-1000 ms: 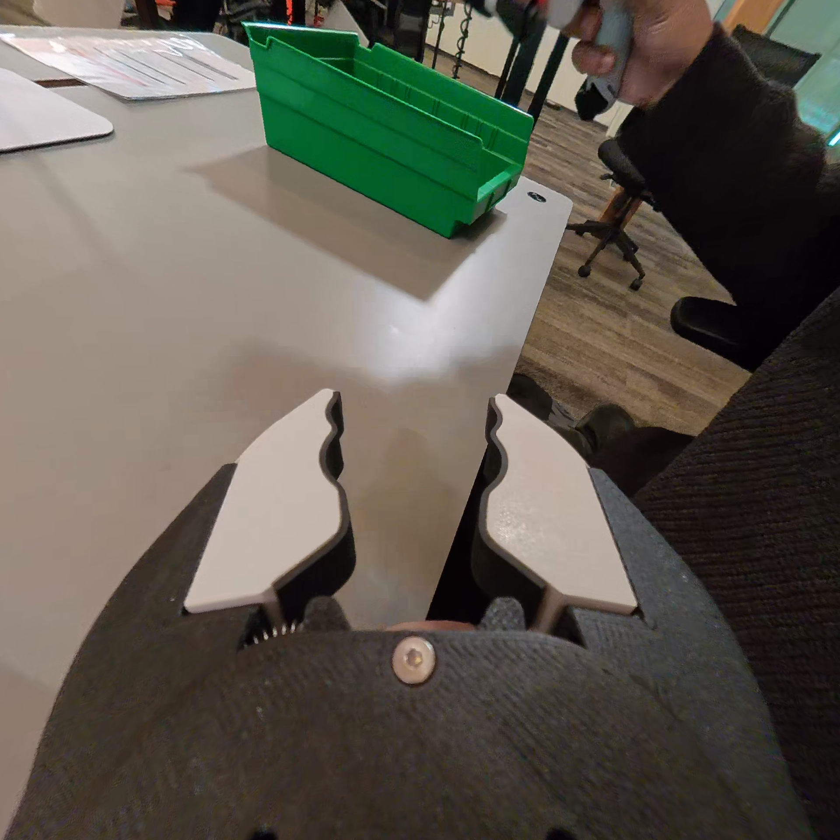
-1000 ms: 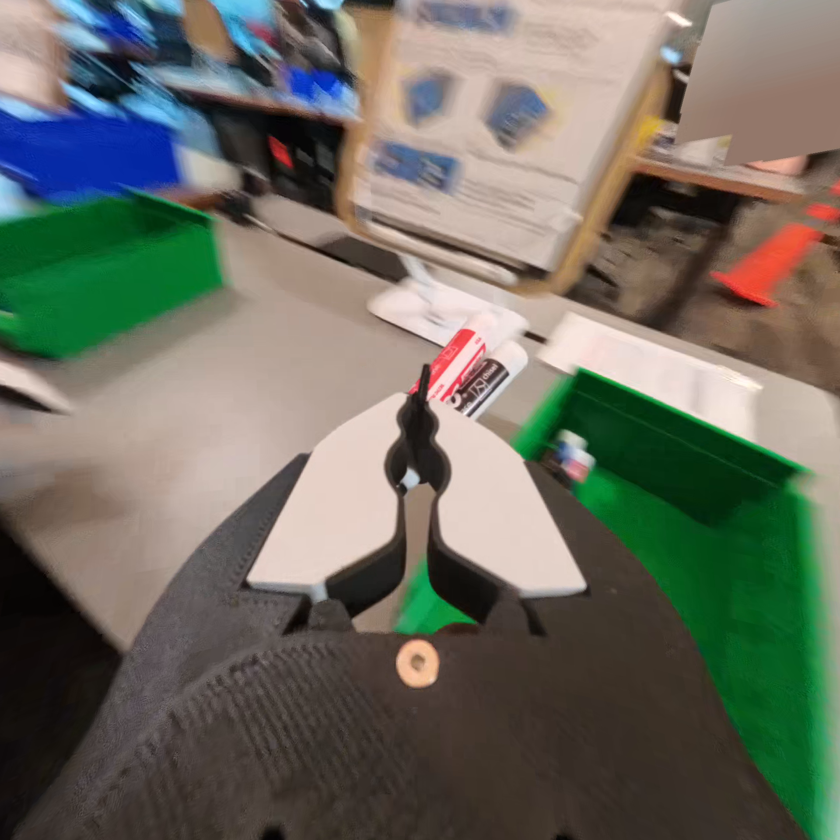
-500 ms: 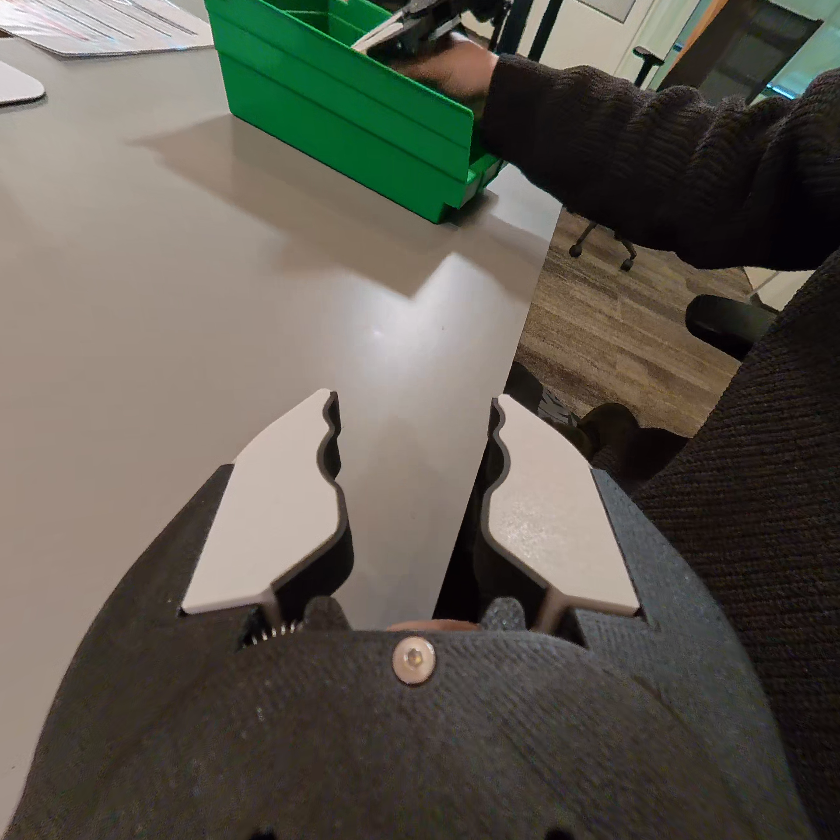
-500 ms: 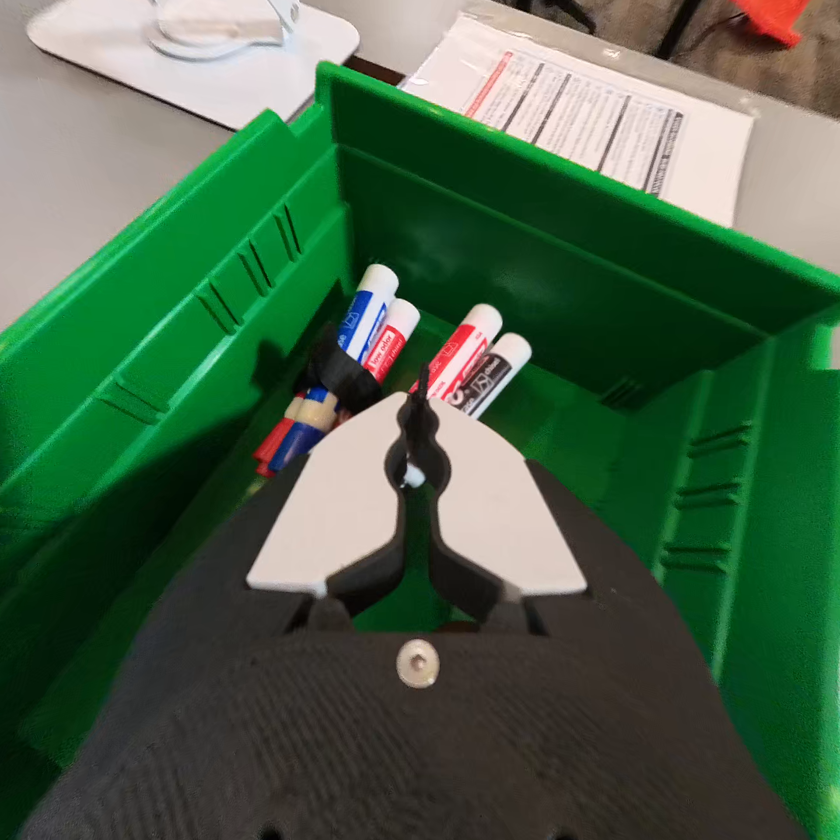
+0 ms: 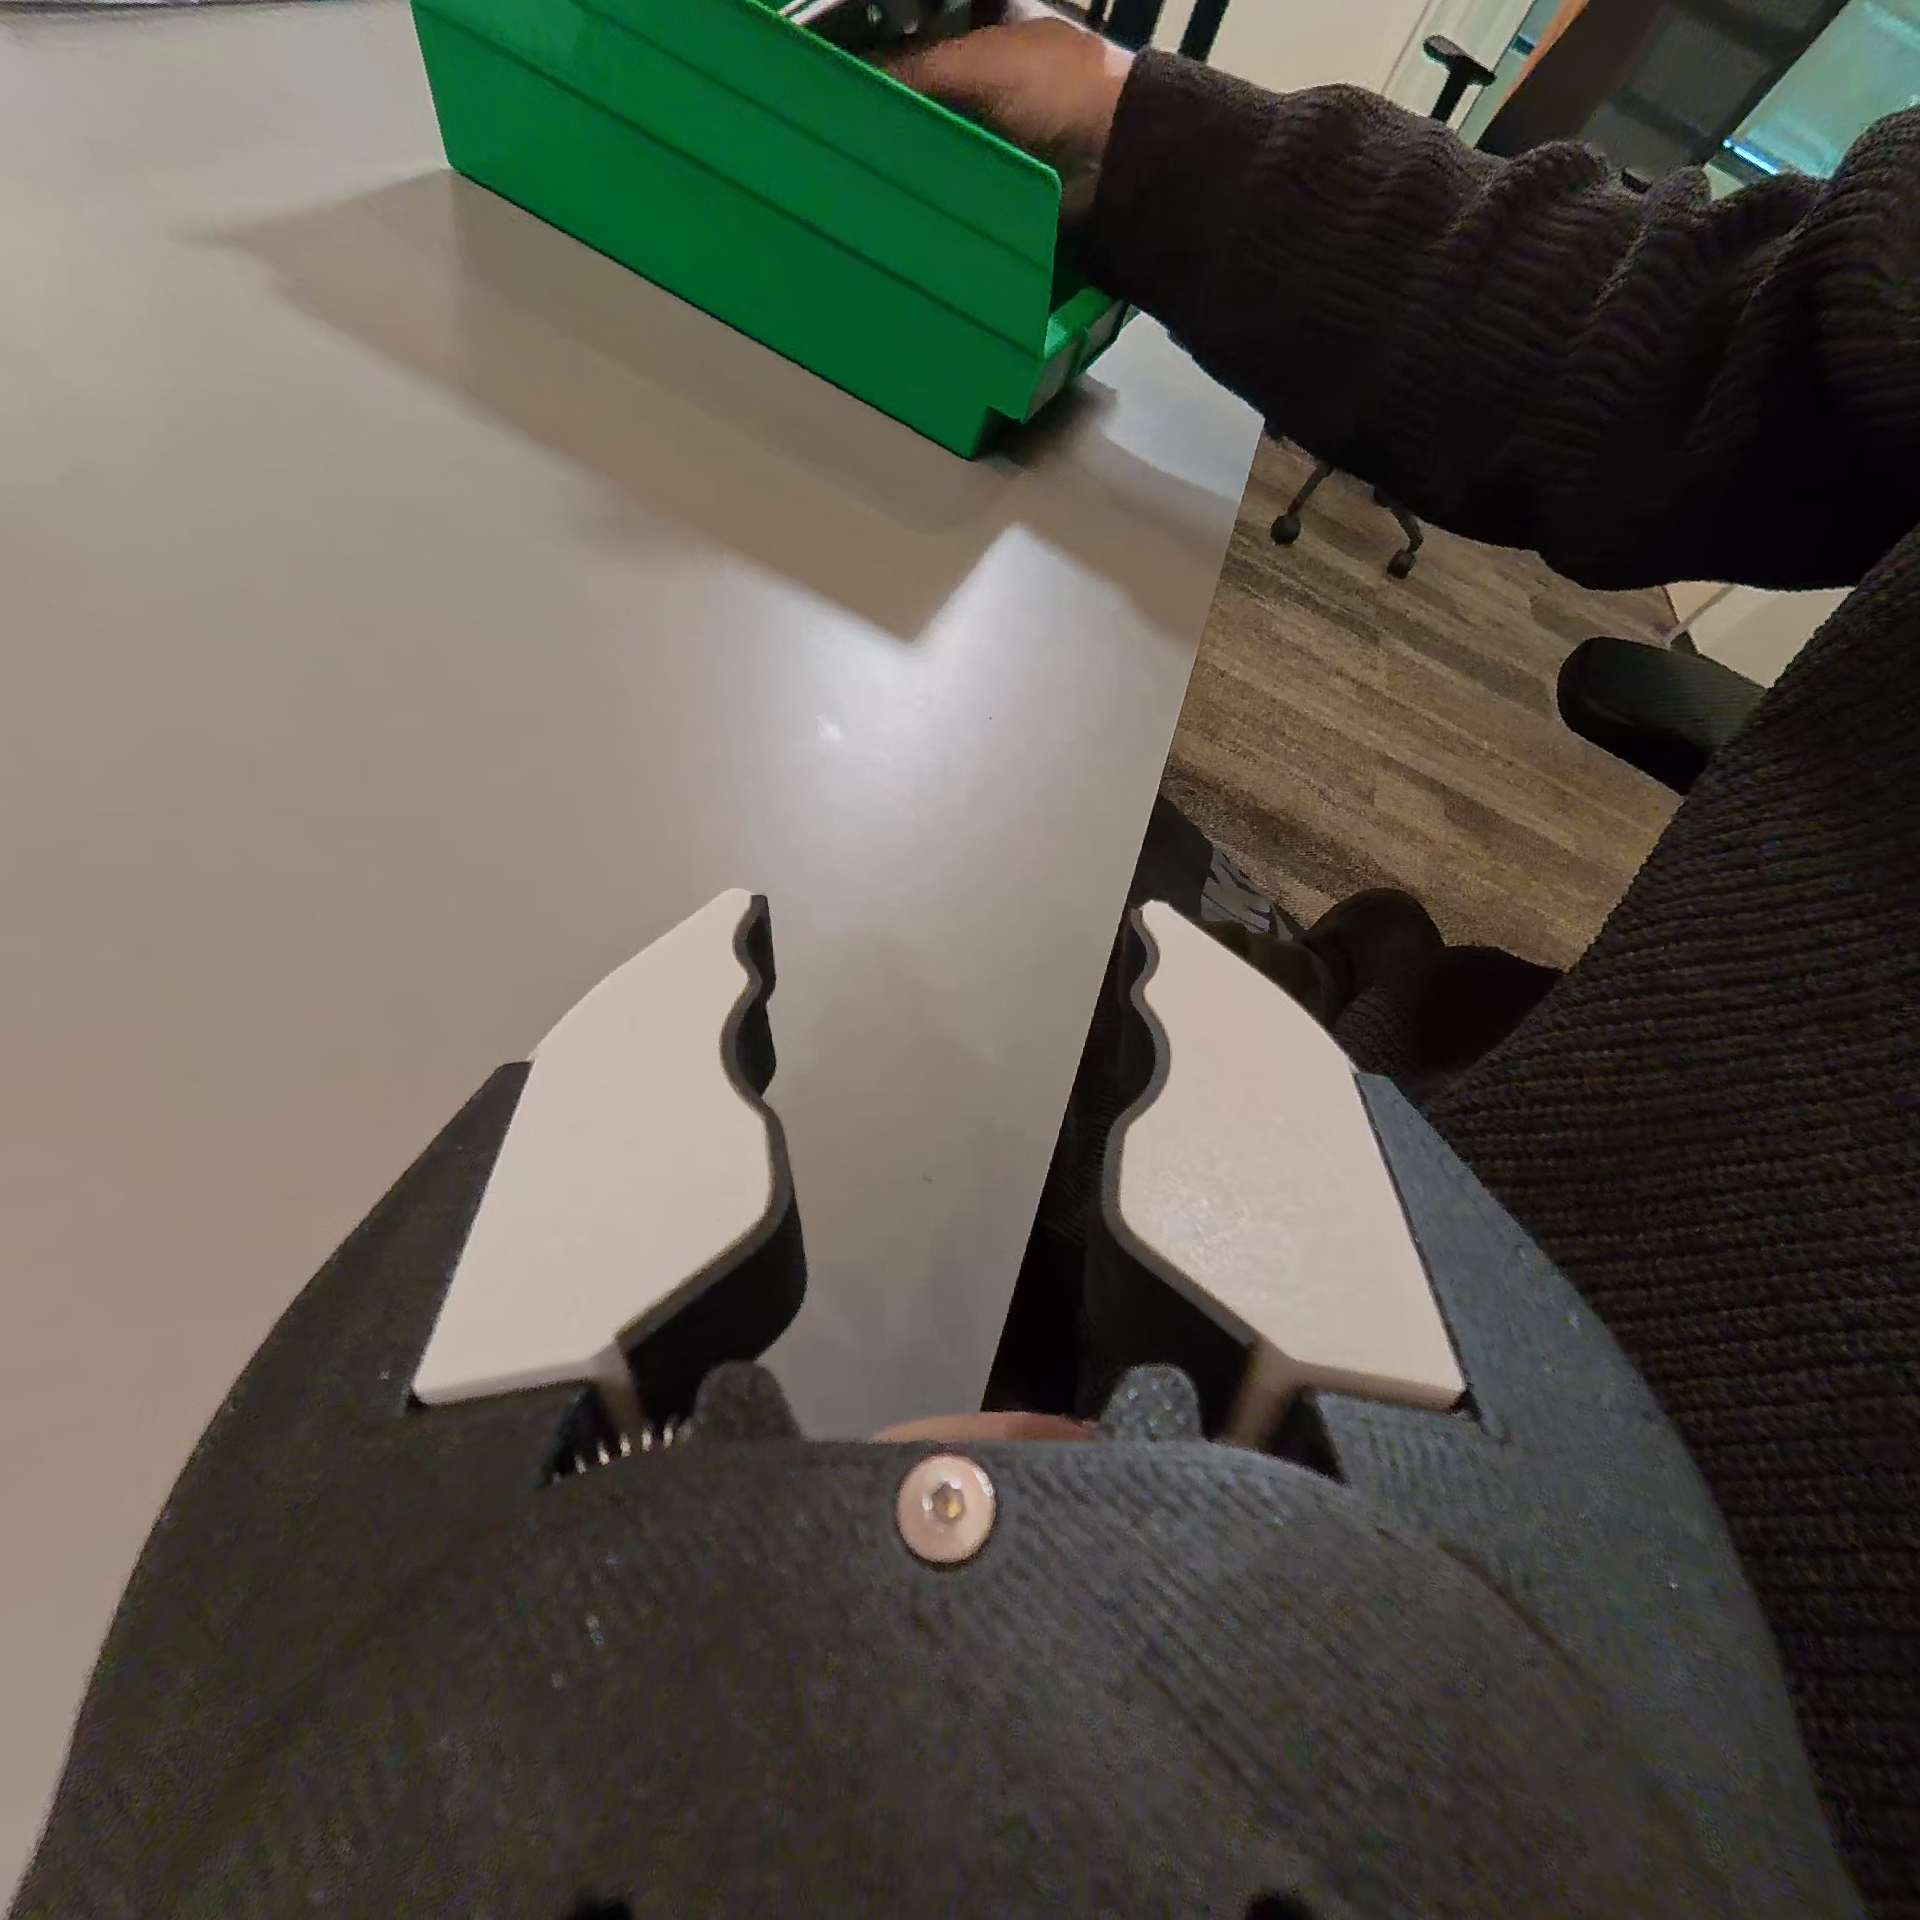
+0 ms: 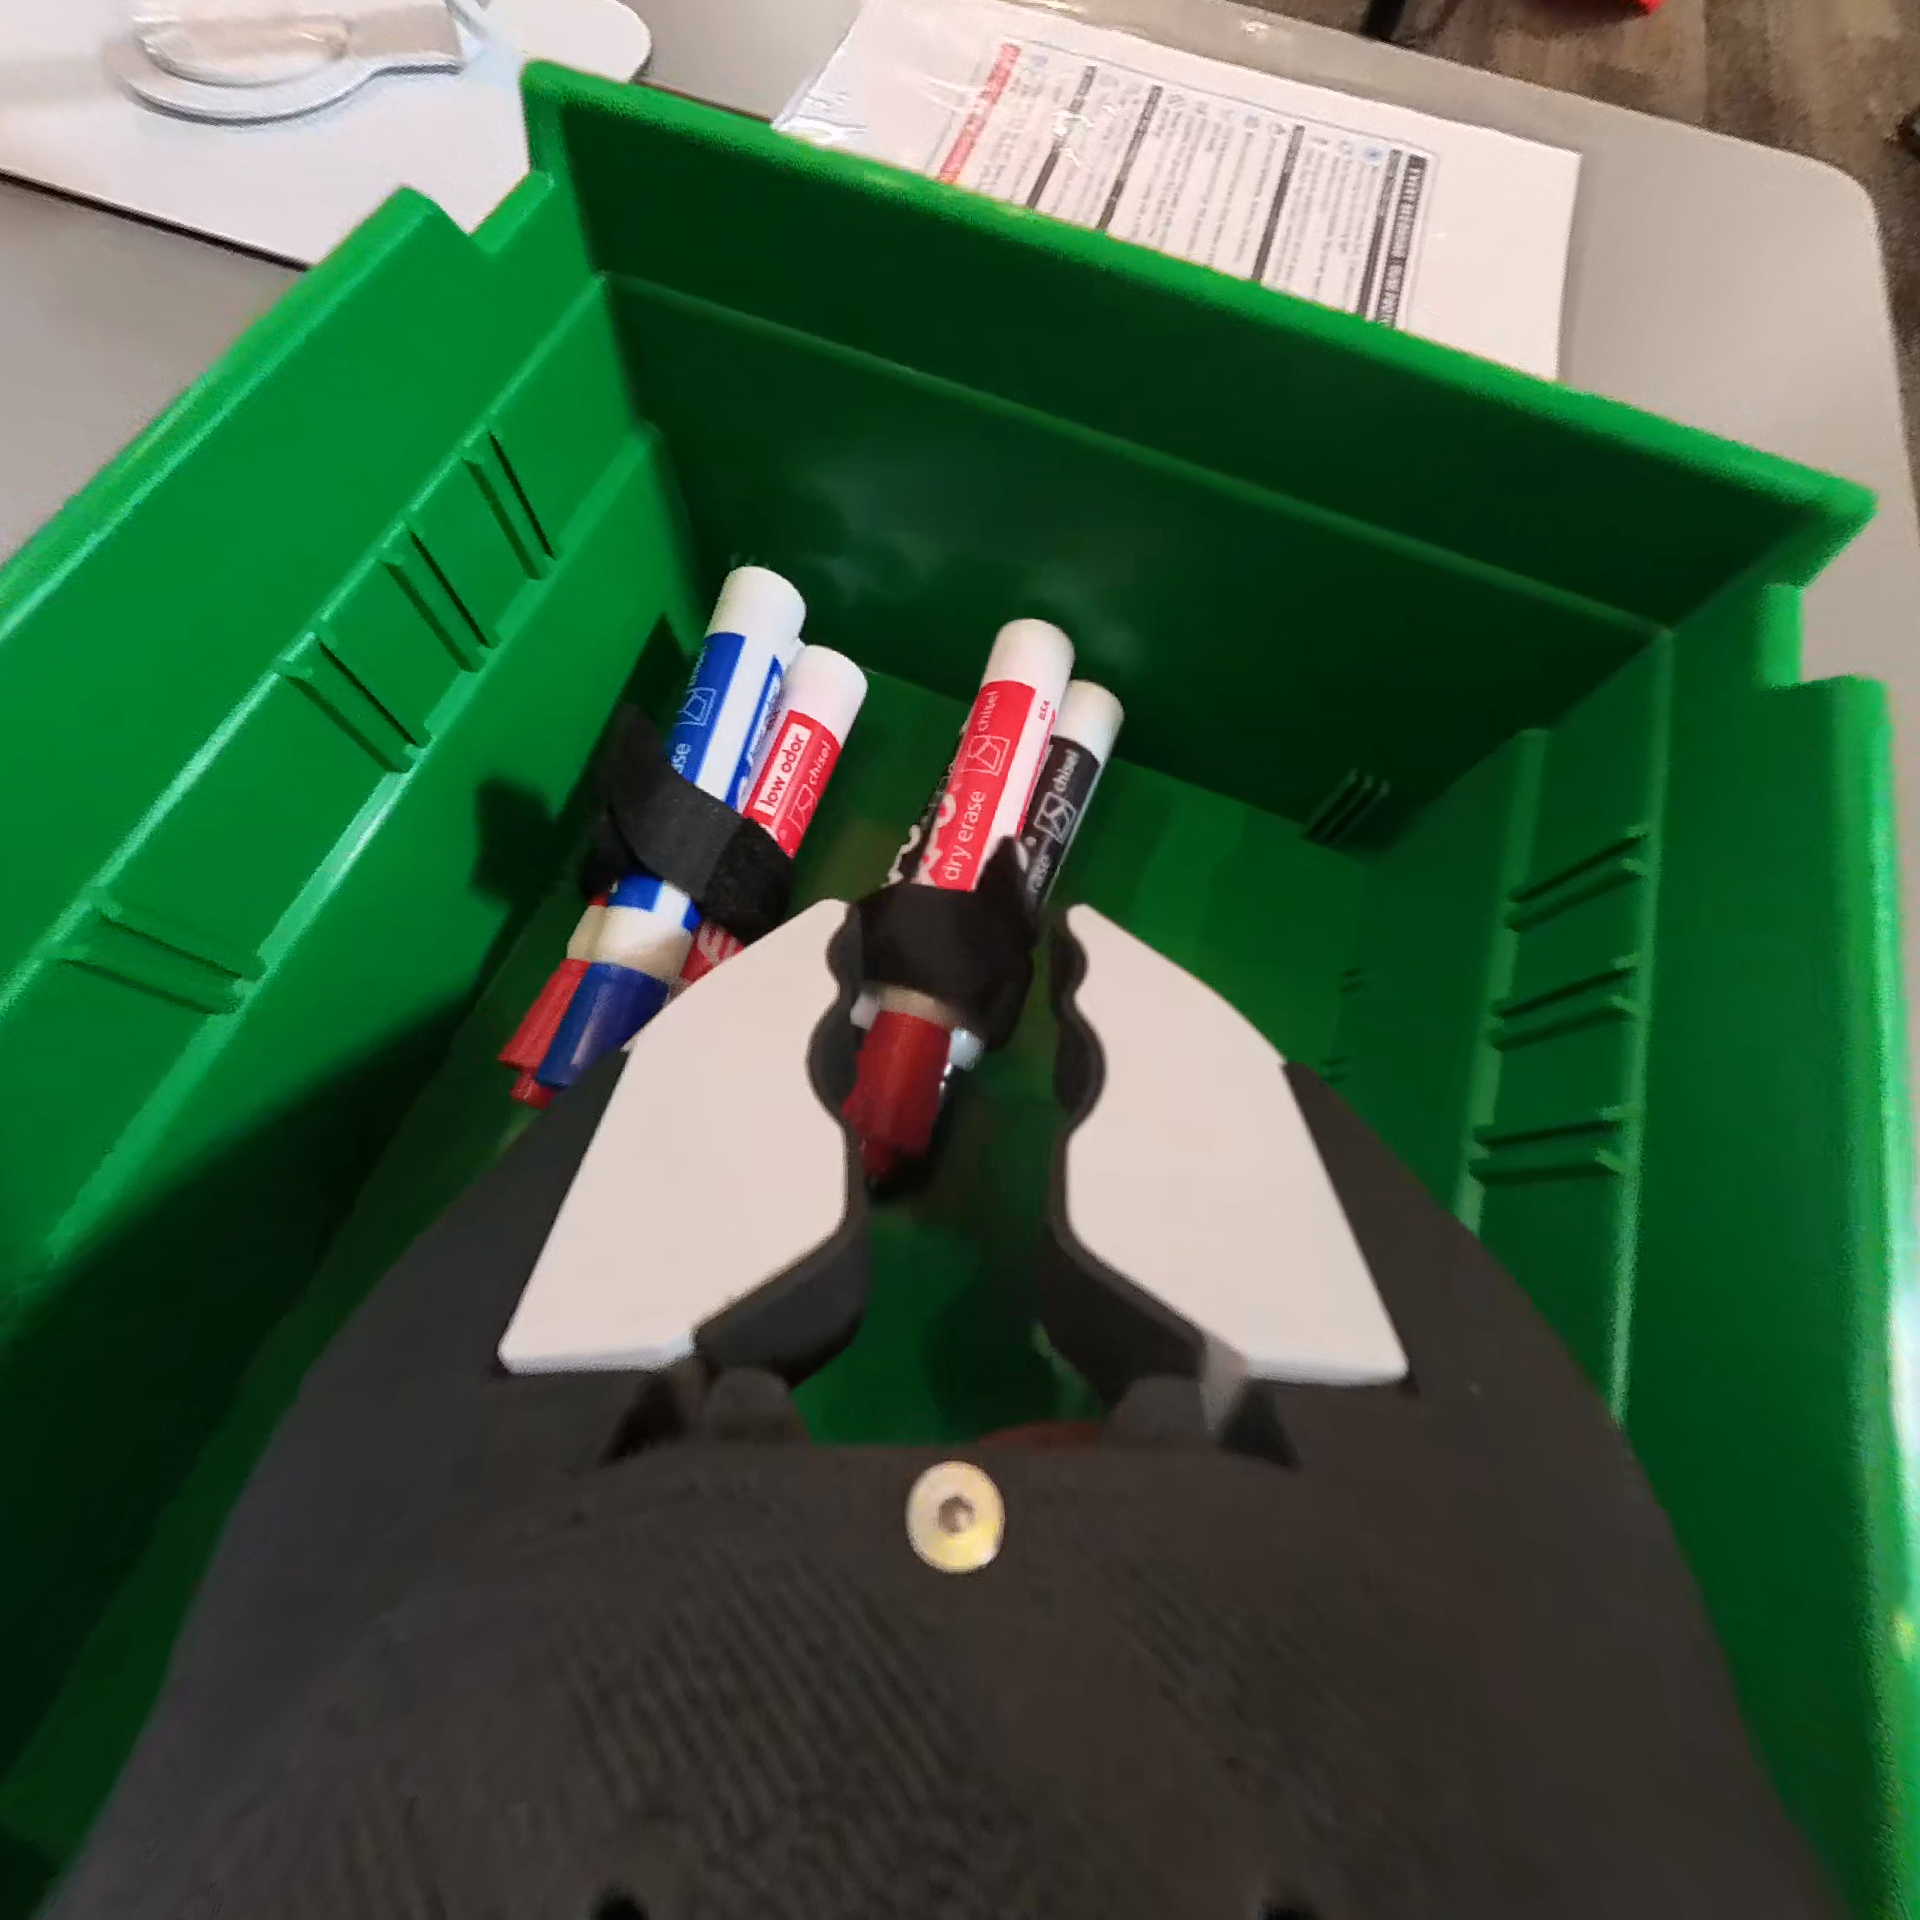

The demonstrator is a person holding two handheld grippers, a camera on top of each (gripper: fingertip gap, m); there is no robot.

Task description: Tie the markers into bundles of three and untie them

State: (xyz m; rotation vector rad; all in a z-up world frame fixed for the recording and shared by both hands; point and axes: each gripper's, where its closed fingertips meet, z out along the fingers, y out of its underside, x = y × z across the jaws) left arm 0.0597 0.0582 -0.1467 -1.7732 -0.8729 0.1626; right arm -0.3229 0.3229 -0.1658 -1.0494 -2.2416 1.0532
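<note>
My right gripper [image 6: 954, 914] is inside a green bin [image 6: 312, 644], and its jaws stand apart. A bundle of a red and a black marker [image 6: 997, 790], tied with a black strap [image 6: 940, 951], lies between the fingers on the bin floor. There is a gap on the right side, so it is not gripped. A second strapped bundle of blue and red markers [image 6: 727, 769] lies to its left. My left gripper [image 5: 948, 914] is open and empty, low over the grey table [image 5: 416, 675] at its right edge. The bin also shows far ahead in the left wrist view [image 5: 727, 197].
A person's hand and dark sleeve [image 5: 1455, 312] reach into the bin from the right. A printed sheet [image 6: 1226, 166] and a white flat base [image 6: 260, 125] lie on the table behind the bin. Wood floor and office chairs [image 5: 1652, 707] are beyond the table edge. Across from one pair of fingers to the other is roughly 45 centimetres.
My right gripper carried the marker bundle by its strap into the bin, then opened, and the bundle left its grasp. My left gripper stayed open and shifted slightly towards the bin.
</note>
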